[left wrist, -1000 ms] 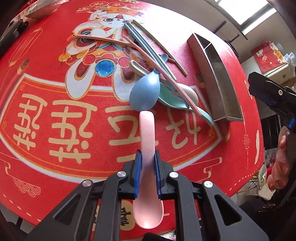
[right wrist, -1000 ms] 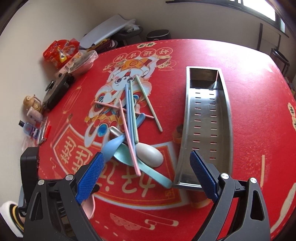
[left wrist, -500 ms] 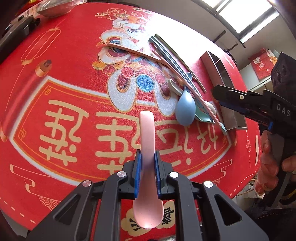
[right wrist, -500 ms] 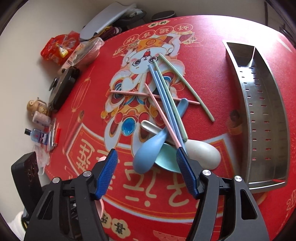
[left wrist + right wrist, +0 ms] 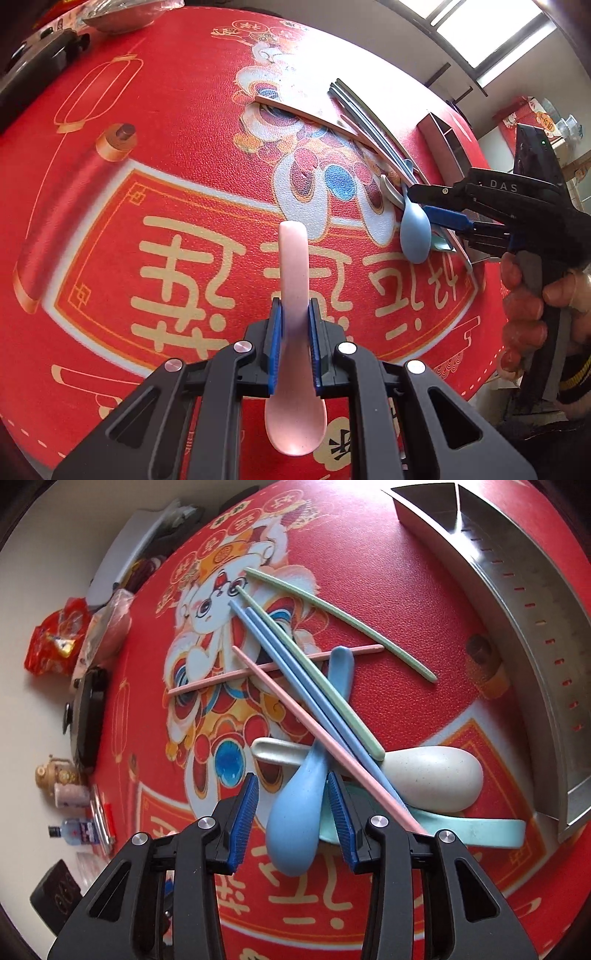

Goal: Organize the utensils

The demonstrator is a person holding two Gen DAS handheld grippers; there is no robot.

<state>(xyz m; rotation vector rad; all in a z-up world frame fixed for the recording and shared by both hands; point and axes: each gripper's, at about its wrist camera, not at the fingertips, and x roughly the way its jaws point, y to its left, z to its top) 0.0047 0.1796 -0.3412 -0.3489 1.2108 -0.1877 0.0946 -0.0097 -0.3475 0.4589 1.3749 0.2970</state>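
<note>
One blue spoon (image 5: 299,805) lies between the closing pads of the right tool (image 5: 291,812), not yet pinched; light, stiff, smooth plastic, best taken at its neck. Chopsticks (image 5: 295,675) cross its handle at twelve o'clock. The left tool (image 5: 294,350) clamps a pink spoon (image 5: 293,332) above the red bench (image 5: 147,147).

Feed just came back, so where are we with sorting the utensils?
Nothing is sorted yet: the metal tray looks empty. In hand: the left gripper holds the pink spoon; the right gripper's jaws are closing around the blue spoon. Left: the white spoon, teal spoon and chopsticks.
</note>
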